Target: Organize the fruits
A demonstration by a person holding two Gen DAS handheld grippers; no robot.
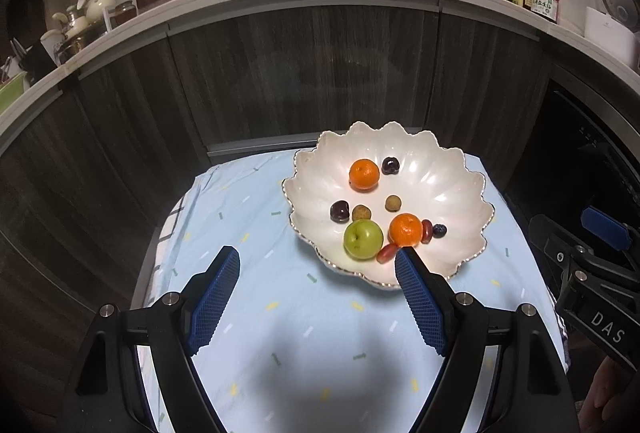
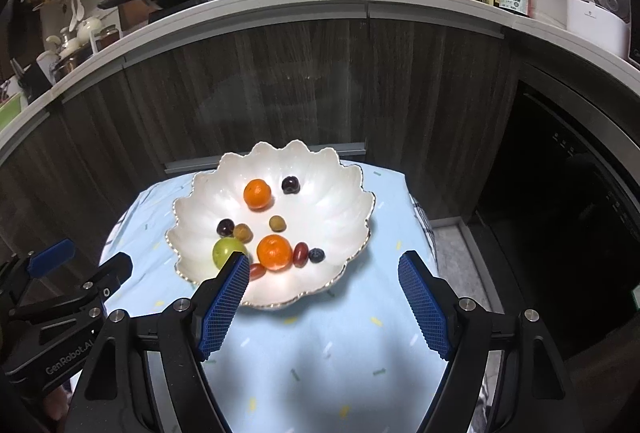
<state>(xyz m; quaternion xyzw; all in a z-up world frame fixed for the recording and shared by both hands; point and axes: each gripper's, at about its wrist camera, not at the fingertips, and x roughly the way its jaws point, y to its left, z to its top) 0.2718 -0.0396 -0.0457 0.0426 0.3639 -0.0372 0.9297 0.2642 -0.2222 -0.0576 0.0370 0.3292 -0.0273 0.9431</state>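
Ahead, fruit bowl [image 1: 460,173], beyond left hand-held gripper [image 1: 318,259], jaws apart

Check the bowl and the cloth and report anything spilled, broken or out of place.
Nothing stands out. All the fruit lies inside the white scalloped bowl, none on the blue cloth. The bowl looks intact. Left gripper and right gripper are both open and empty.

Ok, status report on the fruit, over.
Left gripper and right gripper open, empty. All fruit in scalloped bowl on blue cloth. Nothing in the way.
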